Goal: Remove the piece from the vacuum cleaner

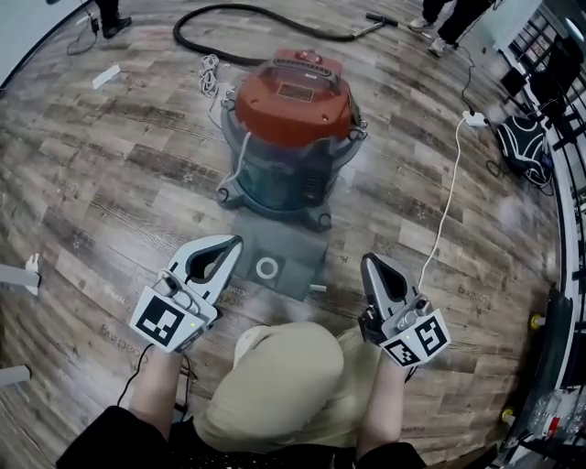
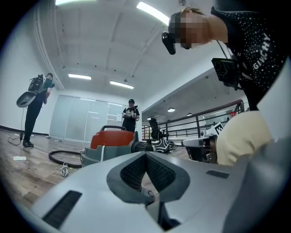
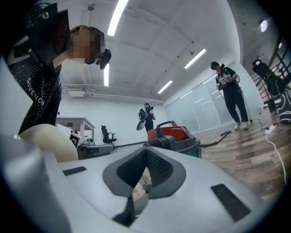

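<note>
the piece point(image 1: 291, 261), as far as i can judge, is the flat grey panel with a white ring point(image 1: 266, 268) in it. it lies on the floor point(image 1: 110, 165) right in front of the vacuum point(image 1: 293, 128), its far edge at the vacuum's base or tucked under it; i can't tell which. if that is the piece, it looks nearly or fully out already. it is close to square, so i can't name a long axis.

the left gripper point(image 1: 238, 242) is the nearer one. its tip sits at the piece's left edge, pointing in across it, though whether it touches the panel i can't say. its jaws are pressed together with nothing between them, and its own view shows the same point(image 2: 145, 154), with the vacuum point(image 2: 111, 139) beyond. the right gripper point(image 1: 368, 261) is off to the piece's right, a clear gap away, pointing toward the vacuum. its jaws are together too and empty point(image 3: 146, 150), and the vacuum point(image 3: 175, 136) is ahead of them.

so the piece lies between the two tips, closer to the left. i'd guess either gripper has to open before it can take an edge.

the person's knee point(image 1: 284, 385) is just behind the piece. a black hose point(image 1: 265, 23) curls beyond the vacuum, and a white cable point(image 1: 449, 201) trails off to the right.
</note>
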A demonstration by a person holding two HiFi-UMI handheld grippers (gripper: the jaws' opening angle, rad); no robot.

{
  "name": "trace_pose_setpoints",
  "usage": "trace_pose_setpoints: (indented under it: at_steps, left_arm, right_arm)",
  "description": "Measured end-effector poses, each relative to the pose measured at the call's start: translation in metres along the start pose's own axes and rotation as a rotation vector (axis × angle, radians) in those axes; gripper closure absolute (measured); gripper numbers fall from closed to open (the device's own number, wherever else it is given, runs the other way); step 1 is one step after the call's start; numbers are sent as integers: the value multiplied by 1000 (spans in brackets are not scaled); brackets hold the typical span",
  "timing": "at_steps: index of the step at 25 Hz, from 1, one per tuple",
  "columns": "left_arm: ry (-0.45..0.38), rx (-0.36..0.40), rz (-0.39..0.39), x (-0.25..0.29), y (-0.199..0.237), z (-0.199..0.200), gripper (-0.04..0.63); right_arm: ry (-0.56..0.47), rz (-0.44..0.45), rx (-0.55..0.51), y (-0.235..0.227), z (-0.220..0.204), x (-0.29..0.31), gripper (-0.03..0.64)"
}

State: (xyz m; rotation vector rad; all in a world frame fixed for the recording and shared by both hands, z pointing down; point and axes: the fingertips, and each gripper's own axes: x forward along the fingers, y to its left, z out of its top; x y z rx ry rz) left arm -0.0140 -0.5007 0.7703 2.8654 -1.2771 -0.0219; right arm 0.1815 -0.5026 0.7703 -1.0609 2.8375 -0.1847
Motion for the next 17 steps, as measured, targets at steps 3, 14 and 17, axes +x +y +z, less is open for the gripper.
trace_pose_setpoints:
  at_steps: [3, 14, 17]
  left_arm:
    - [11, 5, -15, 3, -5, 0, 589]
    - [2, -26, -17, -11, -3, 8, 589]
    - [7, -20, -23, -16, -3, 9, 589]
  right_arm:
    - [17, 10, -15, 1, -3, 4, 606]
    - [15, 53, -31, 12, 5, 19, 606]
    - [27, 64, -24, 16, 1, 20, 606]
